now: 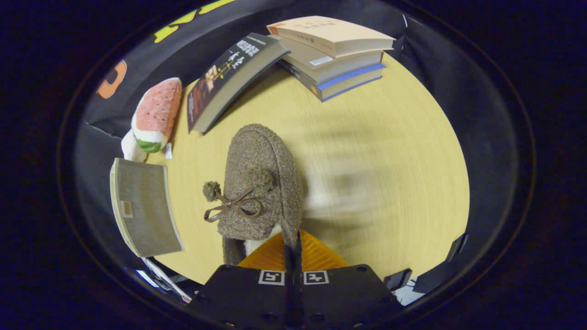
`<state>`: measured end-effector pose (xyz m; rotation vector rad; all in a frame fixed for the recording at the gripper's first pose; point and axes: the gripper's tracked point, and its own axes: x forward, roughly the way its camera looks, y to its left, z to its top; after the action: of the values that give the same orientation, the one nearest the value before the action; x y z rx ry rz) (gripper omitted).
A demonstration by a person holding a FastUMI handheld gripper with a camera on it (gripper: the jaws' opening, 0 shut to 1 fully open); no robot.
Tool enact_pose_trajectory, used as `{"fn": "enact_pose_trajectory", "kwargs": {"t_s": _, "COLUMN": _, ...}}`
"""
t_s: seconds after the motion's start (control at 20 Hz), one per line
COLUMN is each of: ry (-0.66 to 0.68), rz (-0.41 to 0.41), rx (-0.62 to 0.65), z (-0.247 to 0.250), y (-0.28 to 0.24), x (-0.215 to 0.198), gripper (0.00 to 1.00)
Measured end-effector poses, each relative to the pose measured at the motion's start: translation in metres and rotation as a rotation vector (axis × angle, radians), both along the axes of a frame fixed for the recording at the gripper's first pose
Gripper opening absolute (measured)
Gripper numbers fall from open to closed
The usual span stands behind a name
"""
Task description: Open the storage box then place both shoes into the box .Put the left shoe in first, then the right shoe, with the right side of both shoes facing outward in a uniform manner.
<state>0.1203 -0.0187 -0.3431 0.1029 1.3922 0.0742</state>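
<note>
Holding one brown fuzzy shoe (261,183) in my gripper (292,247): the fingers are drawn together on the rim of its heel opening, one inside and one outside, pinching the wall tight. The shoe hangs just ahead of the fingers, toe pointing away, with a ribbon bow (233,207) and two pompoms on its upper. Beneath it, a pale wooden table (390,183). To the shoe's left, a grey book (144,206) at the table's edge; beyond that, a watermelon-slice plush toy (153,117). Farther off, a dark book (231,75) leaning against a stack of three books (332,55) at the far side.
</note>
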Motion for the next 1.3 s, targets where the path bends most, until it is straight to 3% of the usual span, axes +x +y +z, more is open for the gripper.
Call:
{"fn": "enact_pose_trajectory", "kwargs": {"t_s": 0.35, "ry": -0.112, "rz": 0.113, "rx": 0.045, "z": 0.092, "y": 0.116, "x": -0.017, "gripper": 0.0}}
{"fn": "enact_pose_trajectory", "kwargs": {"t_s": 0.65, "ry": -0.104, "rz": 0.241, "rx": 0.164, "z": 0.137, "y": 0.249, "x": -0.045, "gripper": 0.0}}
{"fn": "enact_pose_trajectory", "kwargs": {"t_s": 0.9, "ry": -0.059, "rz": 0.274, "rx": 0.141, "z": 0.117, "y": 0.323, "x": -0.063, "gripper": 0.0}}
{"fn": "enact_pose_trajectory", "kwargs": {"t_s": 1.05, "ry": -0.005, "rz": 0.25, "rx": 0.141, "z": 0.095, "y": 0.358, "x": -0.073, "gripper": 0.0}}
{"fn": "enact_pose_trajectory", "kwargs": {"t_s": 1.3, "ry": -0.004, "rz": 0.192, "rx": 0.03, "z": 0.045, "y": 0.381, "x": -0.066, "gripper": 0.0}}
